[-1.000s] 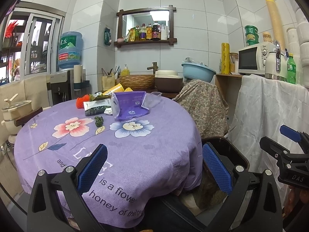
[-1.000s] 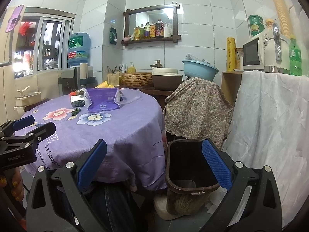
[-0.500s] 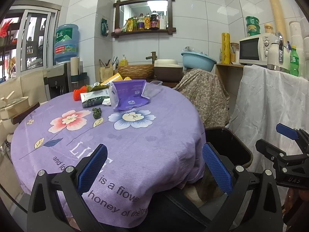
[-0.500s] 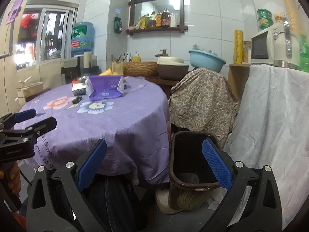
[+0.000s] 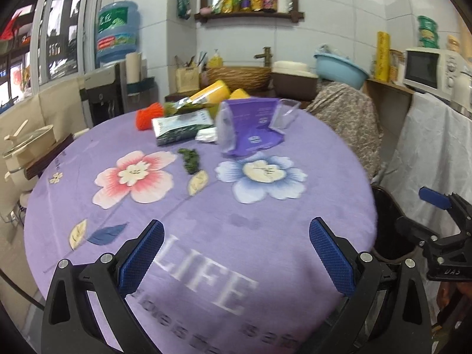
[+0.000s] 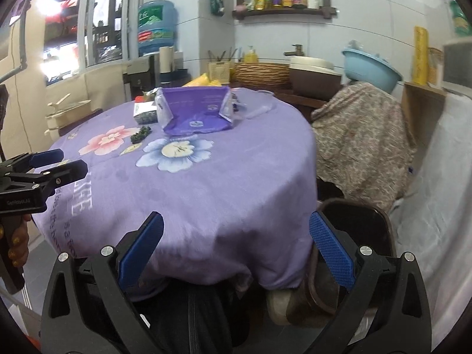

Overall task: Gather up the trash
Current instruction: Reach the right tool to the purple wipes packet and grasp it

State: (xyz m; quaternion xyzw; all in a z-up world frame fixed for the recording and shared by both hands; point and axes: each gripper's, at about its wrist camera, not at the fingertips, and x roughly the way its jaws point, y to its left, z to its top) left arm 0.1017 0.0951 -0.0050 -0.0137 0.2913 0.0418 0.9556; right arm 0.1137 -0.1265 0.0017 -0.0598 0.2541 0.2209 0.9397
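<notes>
Left gripper [image 5: 236, 253], right gripper [image 6: 236, 246] spread, empty; bin [image 6: 354, 224] seemingly beside table edge [image 6: 236, 236].

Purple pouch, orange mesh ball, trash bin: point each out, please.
purple pouch [image 5: 253, 126], left wrist view, on its front panel.
orange mesh ball [image 5: 147, 115], left wrist view, on its middle.
trash bin [image 6: 358, 221], right wrist view, on its dark inner wall.
</notes>
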